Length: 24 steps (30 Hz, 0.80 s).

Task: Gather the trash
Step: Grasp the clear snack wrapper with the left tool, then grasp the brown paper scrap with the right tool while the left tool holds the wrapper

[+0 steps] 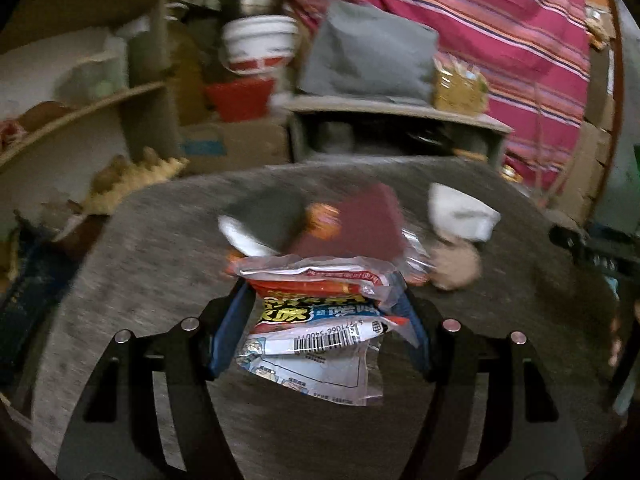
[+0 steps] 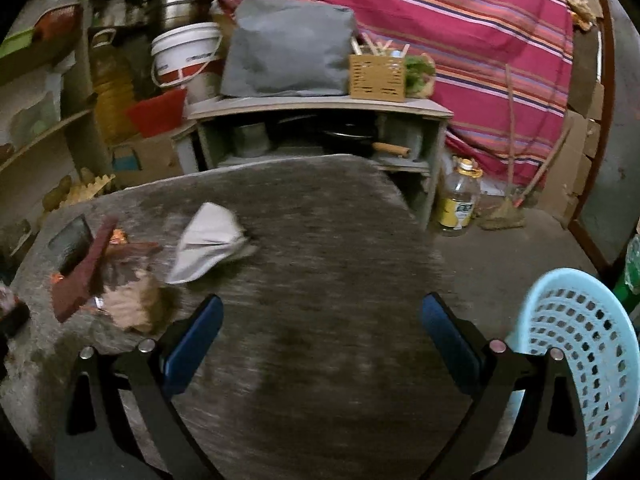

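One wrapper [image 1: 320, 320] clamped in left gripper [image 1: 324, 312]; right gripper [image 2: 322, 320] wide open, empty; one blue basket [image 2: 580, 360].

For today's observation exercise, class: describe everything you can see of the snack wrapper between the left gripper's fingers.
The snack wrapper is a crumpled, empty-looking packet of thin glossy plastic, part clear, part printed in red, yellow, blue and white, with a barcode on a white strip. It sits between the blue pads of the left gripper, which press it from both sides, its top bunched above the fingertips and its clear lower edge hanging loose toward the camera. Behind it spreads the grey table, but whether it touches the table cannot be told.
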Each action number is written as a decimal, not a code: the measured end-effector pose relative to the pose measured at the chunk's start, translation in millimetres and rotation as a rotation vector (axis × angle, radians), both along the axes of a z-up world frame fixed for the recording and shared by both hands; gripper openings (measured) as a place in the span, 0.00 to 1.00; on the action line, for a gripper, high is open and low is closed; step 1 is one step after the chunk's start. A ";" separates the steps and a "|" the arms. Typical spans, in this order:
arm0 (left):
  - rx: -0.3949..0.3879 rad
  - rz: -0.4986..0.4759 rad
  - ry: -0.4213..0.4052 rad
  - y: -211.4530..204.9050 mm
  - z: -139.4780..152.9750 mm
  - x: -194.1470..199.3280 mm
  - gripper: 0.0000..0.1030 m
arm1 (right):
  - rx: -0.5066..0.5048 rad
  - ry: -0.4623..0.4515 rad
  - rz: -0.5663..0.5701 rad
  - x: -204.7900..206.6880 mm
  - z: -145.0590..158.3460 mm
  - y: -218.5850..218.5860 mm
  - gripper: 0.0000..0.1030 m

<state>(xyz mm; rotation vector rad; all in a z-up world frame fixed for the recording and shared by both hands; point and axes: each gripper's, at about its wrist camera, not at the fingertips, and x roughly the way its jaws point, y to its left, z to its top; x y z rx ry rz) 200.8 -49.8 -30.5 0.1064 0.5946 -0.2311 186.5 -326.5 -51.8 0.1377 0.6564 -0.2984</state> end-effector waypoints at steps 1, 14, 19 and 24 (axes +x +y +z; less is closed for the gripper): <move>-0.012 0.015 -0.001 10.9 1.8 4.4 0.64 | -0.010 0.001 0.013 5.0 -0.2 10.5 0.94; -0.065 0.161 0.019 88.4 -11.8 28.7 0.65 | 0.004 0.078 0.175 46.8 -24.8 92.1 0.94; -0.034 0.181 0.005 96.6 -14.7 28.1 0.65 | 0.027 0.093 0.222 56.5 -30.3 106.4 0.71; -0.034 0.184 0.007 97.7 -15.3 28.4 0.65 | 0.067 0.071 0.285 55.2 -27.2 106.6 0.41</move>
